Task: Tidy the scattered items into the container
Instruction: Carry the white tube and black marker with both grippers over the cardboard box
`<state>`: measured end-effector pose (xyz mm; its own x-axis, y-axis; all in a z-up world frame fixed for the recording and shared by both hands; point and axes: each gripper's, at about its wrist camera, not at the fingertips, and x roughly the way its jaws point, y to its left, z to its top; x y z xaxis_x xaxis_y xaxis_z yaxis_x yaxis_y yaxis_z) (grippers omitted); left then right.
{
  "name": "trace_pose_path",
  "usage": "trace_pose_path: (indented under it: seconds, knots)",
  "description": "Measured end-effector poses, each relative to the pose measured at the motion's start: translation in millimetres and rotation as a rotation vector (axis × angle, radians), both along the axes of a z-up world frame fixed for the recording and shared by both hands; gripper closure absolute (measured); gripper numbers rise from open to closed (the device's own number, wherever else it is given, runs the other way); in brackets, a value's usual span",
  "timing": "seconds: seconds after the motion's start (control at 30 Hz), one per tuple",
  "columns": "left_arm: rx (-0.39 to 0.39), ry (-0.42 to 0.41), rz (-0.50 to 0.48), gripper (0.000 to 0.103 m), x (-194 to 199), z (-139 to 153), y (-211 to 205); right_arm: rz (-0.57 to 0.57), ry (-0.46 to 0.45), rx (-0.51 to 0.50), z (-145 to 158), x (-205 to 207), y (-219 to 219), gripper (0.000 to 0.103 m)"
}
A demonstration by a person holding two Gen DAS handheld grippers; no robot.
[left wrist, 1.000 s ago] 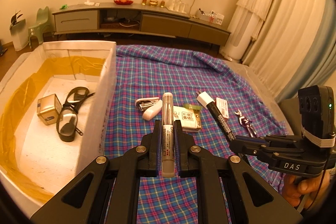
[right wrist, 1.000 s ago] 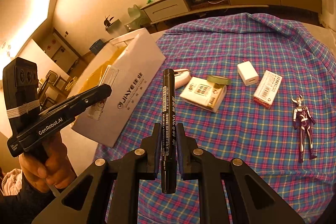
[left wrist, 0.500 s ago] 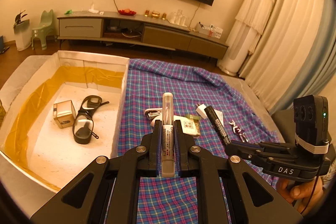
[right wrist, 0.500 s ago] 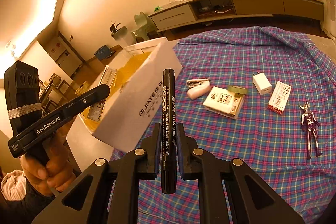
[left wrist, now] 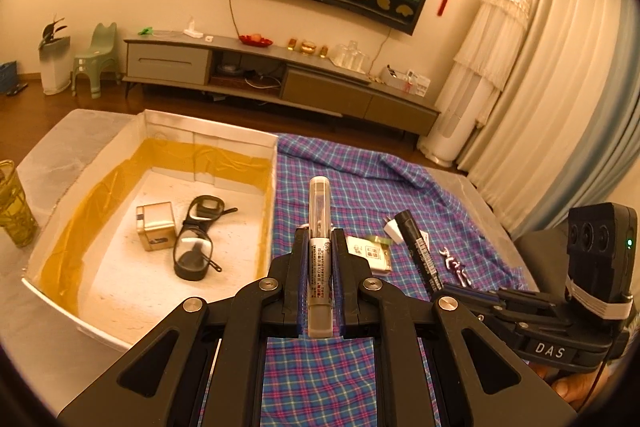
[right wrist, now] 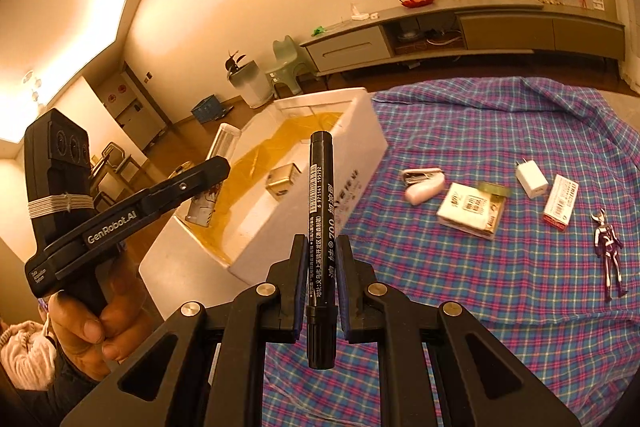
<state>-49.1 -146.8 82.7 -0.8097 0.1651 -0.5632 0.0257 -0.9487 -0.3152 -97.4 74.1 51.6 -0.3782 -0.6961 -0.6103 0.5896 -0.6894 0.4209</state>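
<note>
My left gripper (left wrist: 320,241) is shut on a grey marker with a clear cap (left wrist: 319,211), held above the plaid cloth beside the white foam box (left wrist: 208,131). In the box lie a small metal tin (left wrist: 155,225) and dark glasses (left wrist: 198,245). My right gripper (right wrist: 321,247) is shut on a black marker (right wrist: 320,195) that points toward the box (right wrist: 360,115). On the cloth lie a pale stapler (right wrist: 424,183), a white packet (right wrist: 470,209), a charger plug (right wrist: 531,179), a small red-and-white box (right wrist: 561,201) and a toy figure (right wrist: 610,259).
A green drinking glass (left wrist: 16,211) stands on the bare table left of the box. The plaid cloth (left wrist: 320,387) covers the right part of the table. A hand (right wrist: 80,327) holds the left gripper's handle. A TV cabinet (left wrist: 280,79) and curtains stand beyond.
Both grippers have risen and drawn back with their markers held. The box now sits lower in both views, with more of its inside showing. The items on the cloth lie unmoved.
</note>
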Motion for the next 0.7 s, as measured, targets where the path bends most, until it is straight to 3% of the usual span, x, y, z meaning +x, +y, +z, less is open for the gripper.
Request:
trace_pose_path:
  seconds: [0.7]
  knots:
    - [0.102,0.054,0.074,0.092,22.7,15.4,-56.7,0.05,0.058,-0.089,45.1,38.3,-69.5,0.088]
